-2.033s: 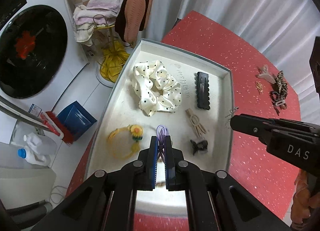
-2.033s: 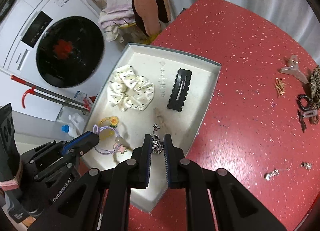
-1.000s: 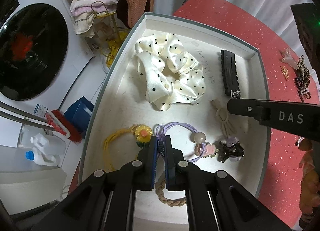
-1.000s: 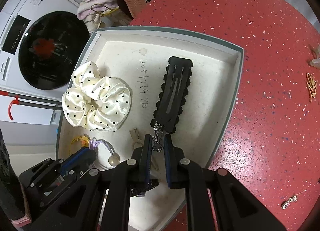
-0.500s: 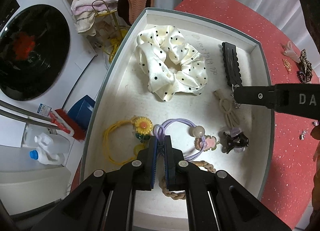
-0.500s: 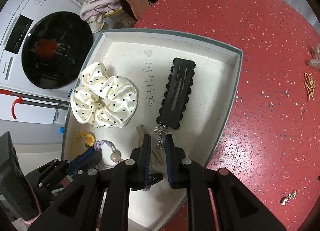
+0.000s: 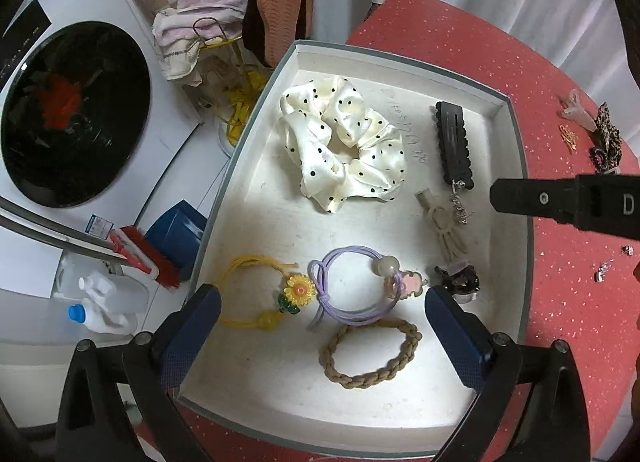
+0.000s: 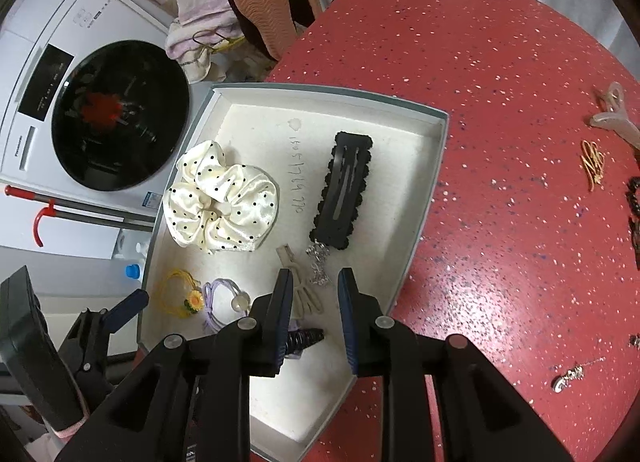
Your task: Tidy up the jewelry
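A white tray (image 7: pixel 256 166) sits on the red table. My left gripper (image 7: pixel 322 312) is wide open above a purple hair tie (image 7: pixel 352 286) that lies loose in the tray, beside a yellow sunflower tie (image 7: pixel 264 294) and a braided tan tie (image 7: pixel 370 354). My right gripper (image 8: pixel 312 286) is open over the tray (image 8: pixel 424 198); a silver earring (image 8: pixel 318 266) lies just ahead of it, below the black hair clip (image 8: pixel 344 190). A dotted cream scrunchie (image 8: pixel 220 202) lies at the tray's left.
Loose jewelry lies on the red table (image 8: pixel 500 142) at the right: a clear claw clip (image 8: pixel 612 114), a gold piece (image 8: pixel 592 166), dark pieces (image 8: pixel 634 206) and small silver earrings (image 8: pixel 568 376). A washing machine (image 7: pixel 72 114) and a slipper rack (image 7: pixel 276 18) stand beyond the table's left edge.
Both grippers have opened. The left let go of the purple hair tie and the right let go of the silver earring; both now lie in the tray.
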{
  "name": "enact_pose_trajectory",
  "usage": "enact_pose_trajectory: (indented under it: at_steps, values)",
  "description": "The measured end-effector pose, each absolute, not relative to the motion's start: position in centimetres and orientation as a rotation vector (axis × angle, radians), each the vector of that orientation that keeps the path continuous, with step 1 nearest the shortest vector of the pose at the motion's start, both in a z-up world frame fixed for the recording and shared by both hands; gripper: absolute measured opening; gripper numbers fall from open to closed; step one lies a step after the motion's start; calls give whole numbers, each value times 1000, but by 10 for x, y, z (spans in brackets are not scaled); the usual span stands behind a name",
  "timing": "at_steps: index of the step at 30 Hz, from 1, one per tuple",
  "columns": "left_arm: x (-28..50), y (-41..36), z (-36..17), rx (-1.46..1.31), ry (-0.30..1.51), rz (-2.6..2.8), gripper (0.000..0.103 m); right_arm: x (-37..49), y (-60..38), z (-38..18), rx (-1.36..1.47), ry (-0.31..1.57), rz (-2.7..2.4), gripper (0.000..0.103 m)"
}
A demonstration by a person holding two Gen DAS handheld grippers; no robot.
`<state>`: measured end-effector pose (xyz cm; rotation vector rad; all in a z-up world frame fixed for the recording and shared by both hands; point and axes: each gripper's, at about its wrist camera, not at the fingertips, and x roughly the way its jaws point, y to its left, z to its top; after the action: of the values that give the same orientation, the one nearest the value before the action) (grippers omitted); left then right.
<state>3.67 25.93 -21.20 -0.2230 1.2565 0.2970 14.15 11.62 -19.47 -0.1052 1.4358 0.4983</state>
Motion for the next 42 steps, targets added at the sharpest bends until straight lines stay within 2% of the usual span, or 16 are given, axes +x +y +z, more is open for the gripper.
enact_pose_trajectory:
  at_steps: [2, 6, 11, 16, 25, 26, 27, 28, 42]
  values:
    - [35, 259, -207, -230, 1254, 307, 102, 139, 114, -191, -102, 1430, 496, 35]
    - [28, 260, -201, -235, 1255, 332, 102, 132, 109, -181, -113, 1408, 485, 62]
    - [10, 256, -181, -219, 1237, 383, 102, 117, 96, -171, -104, 1413, 444, 79]
    - [-9, 256, -158, -237, 1223, 409, 102, 96, 82, -154, -121, 1402, 399, 85]
    - [-43, 241, -112, -211, 1192, 438, 102, 54, 69, -101, -186, 1314, 385, 87]
    - [-48, 239, -105, -208, 1189, 438, 102, 49, 68, -95, -187, 1301, 382, 88]
    - [-50, 239, -100, -214, 1186, 433, 102, 44, 66, -88, -188, 1282, 378, 98]
    - [-53, 238, -95, -222, 1185, 427, 102, 41, 66, -83, -190, 1268, 374, 102]
    - [-90, 226, -36, -247, 1158, 441, 102, -5, 58, -7, -286, 1110, 318, 103]
